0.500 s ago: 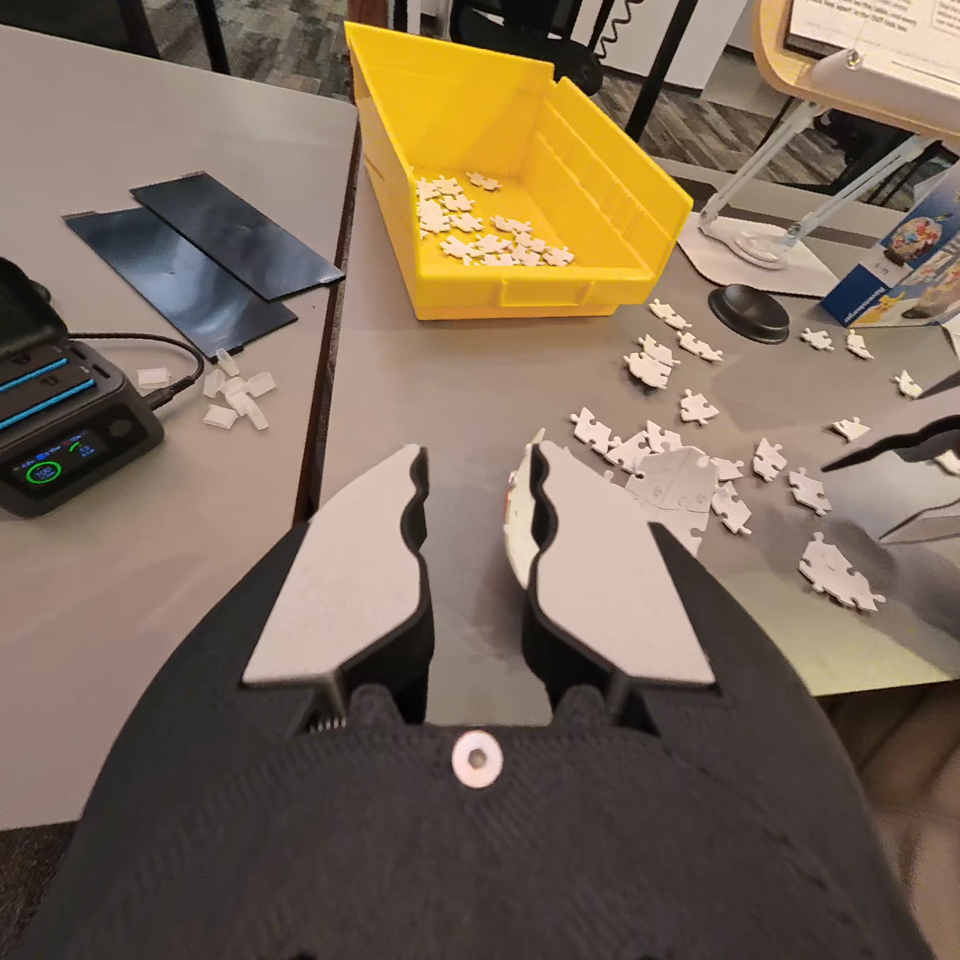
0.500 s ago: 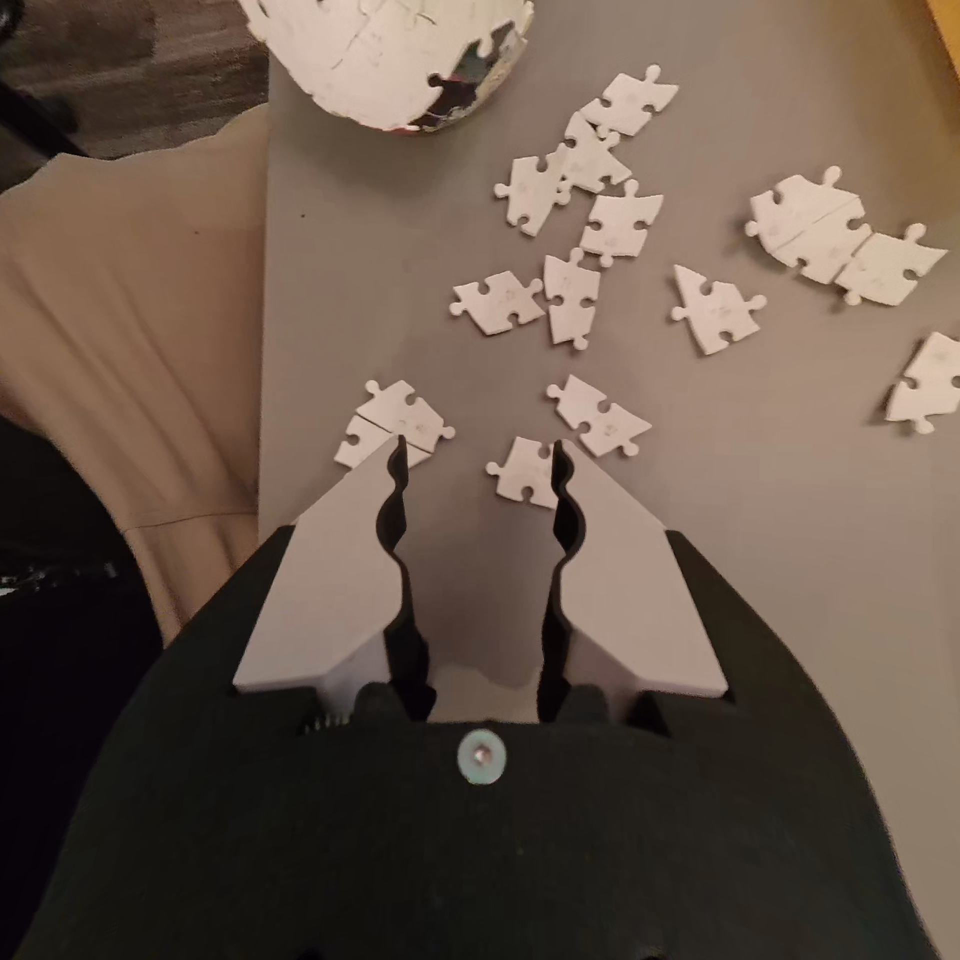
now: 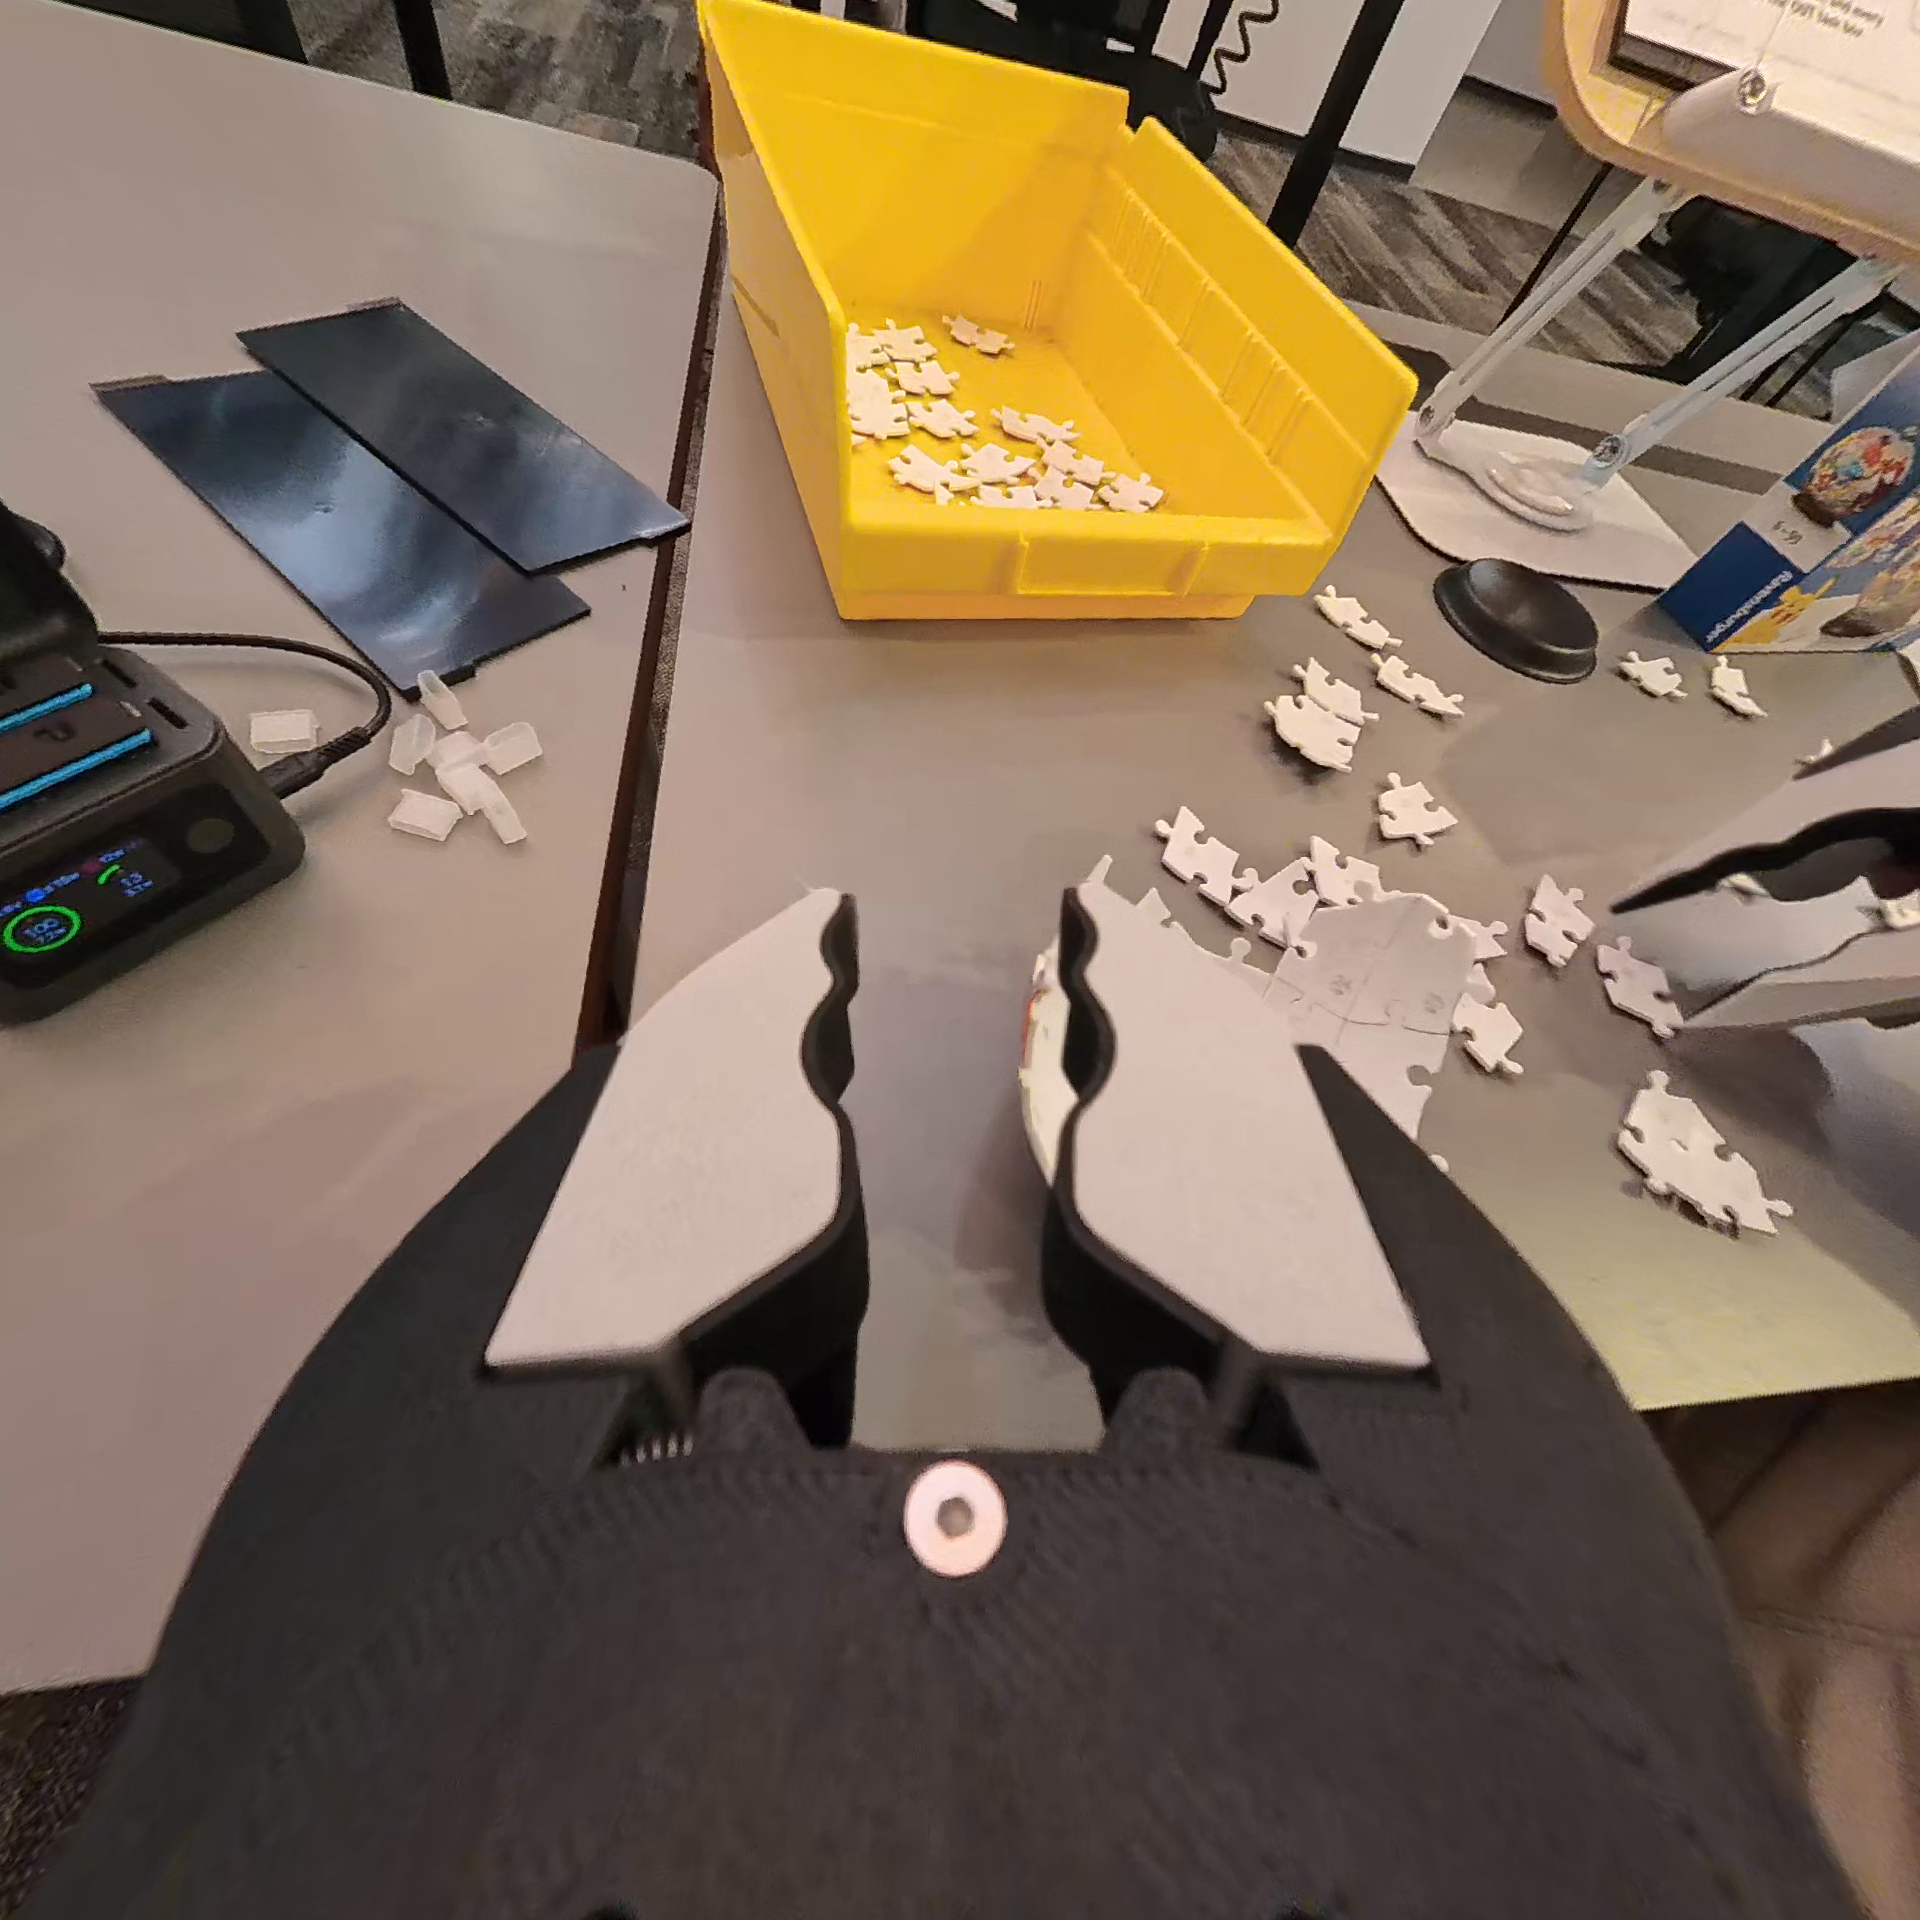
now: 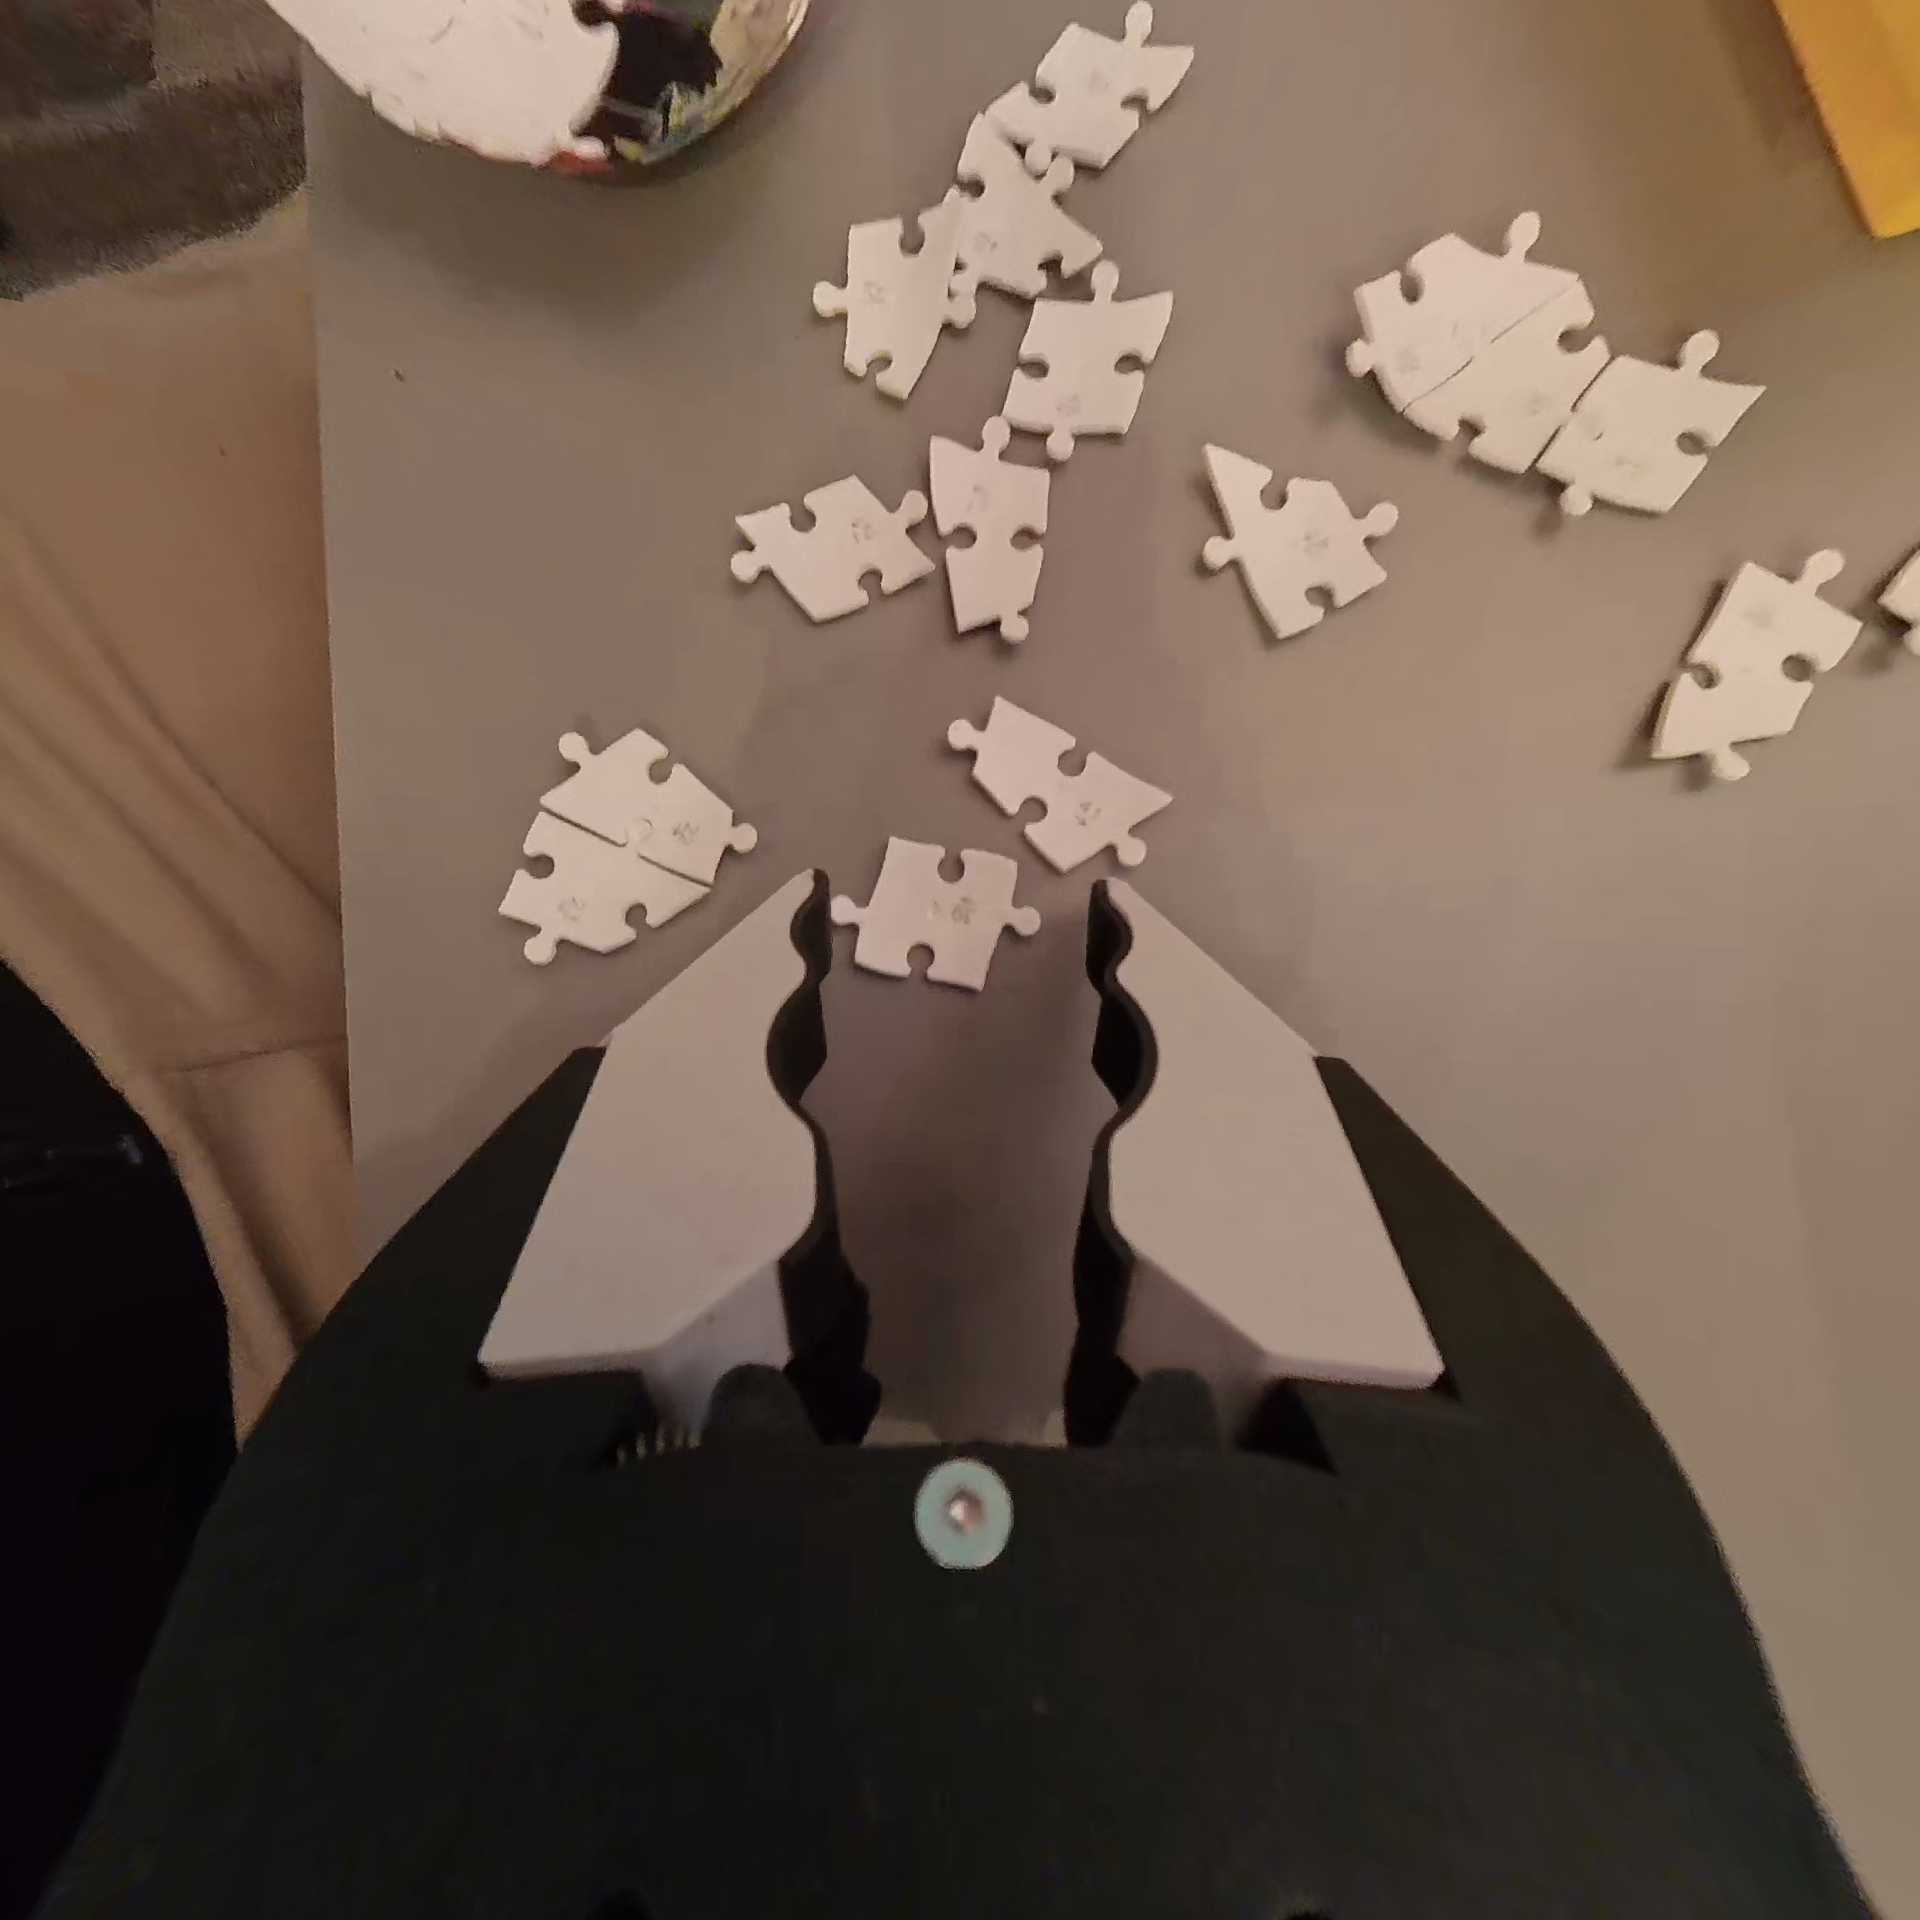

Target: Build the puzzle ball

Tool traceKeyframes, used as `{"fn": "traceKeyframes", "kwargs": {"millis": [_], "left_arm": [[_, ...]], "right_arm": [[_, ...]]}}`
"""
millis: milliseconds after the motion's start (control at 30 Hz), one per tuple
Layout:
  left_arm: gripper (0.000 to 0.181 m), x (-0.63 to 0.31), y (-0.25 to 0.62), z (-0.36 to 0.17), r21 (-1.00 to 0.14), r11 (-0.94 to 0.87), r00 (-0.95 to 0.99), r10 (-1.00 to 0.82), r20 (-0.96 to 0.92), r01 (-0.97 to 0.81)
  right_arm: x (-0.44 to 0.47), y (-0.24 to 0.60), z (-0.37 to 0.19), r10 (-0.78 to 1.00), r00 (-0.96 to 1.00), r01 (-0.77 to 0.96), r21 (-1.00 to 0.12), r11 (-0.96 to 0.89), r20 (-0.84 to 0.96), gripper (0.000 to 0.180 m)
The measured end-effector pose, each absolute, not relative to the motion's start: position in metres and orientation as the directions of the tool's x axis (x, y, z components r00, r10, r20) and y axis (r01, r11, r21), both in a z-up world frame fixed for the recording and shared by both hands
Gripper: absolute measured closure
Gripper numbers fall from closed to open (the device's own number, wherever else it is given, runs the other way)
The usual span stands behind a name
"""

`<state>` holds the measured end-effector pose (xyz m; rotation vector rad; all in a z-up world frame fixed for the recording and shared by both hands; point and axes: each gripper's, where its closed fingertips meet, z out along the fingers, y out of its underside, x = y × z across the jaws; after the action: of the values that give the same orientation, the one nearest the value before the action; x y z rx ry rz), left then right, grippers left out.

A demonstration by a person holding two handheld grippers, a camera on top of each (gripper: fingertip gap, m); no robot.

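Both grippers, left (image 3: 958,914) and right (image 4: 958,894), gaped empty. The flat piece (image 4: 940,914) between the right's tips could skid if pinched.

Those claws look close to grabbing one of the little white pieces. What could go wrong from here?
The right gripper is open around a flat puzzle piece lying on the table; thin and flat, it may slide away instead of lifting. A joined pair lies just beside the left finger and could get nudged. The half-built ball sits near the table's edge and might roll off if bumped.
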<state>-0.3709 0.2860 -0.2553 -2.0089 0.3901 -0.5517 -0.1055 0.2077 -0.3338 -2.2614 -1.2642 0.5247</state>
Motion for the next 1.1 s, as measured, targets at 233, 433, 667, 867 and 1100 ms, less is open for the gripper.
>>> {"fn": "traceKeyframes", "kwargs": {"millis": [233, 433, 667, 867, 1100], "left_arm": [[0.143, -0.372, 0.288, -0.259, -0.872, -0.488, 0.834, -0.497, 0.239, -0.041], [0.142, -0.375, 0.288, -0.258, -0.874, -0.484, 0.837, -0.493, 0.235, -0.040], [0.142, -0.375, 0.290, -0.260, -0.869, -0.494, 0.832, -0.492, 0.255, -0.025], [0.141, -0.371, 0.291, -0.265, -0.862, -0.506, 0.831, -0.495, 0.253, -0.039], [0.141, -0.376, 0.292, -0.263, -0.865, -0.500, 0.839, -0.485, 0.245, -0.037]], "right_arm": [[-0.125, 0.222, -0.324, 0.868, 0.478, 0.642, -0.622, -0.448, -0.132, 0.132], [-0.151, 0.236, -0.324, 0.910, 0.408, 0.711, -0.600, -0.365, -0.070, 0.129], [-0.112, 0.264, -0.316, 0.861, 0.494, 0.633, -0.631, -0.449, -0.117, 0.133], [-0.174, 0.244, -0.312, 0.918, 0.368, 0.667, -0.646, -0.371, -0.147, 0.140], [-0.218, 0.251, -0.341, 0.916, 0.389, 0.717, -0.590, -0.370, -0.101, 0.153]]}}
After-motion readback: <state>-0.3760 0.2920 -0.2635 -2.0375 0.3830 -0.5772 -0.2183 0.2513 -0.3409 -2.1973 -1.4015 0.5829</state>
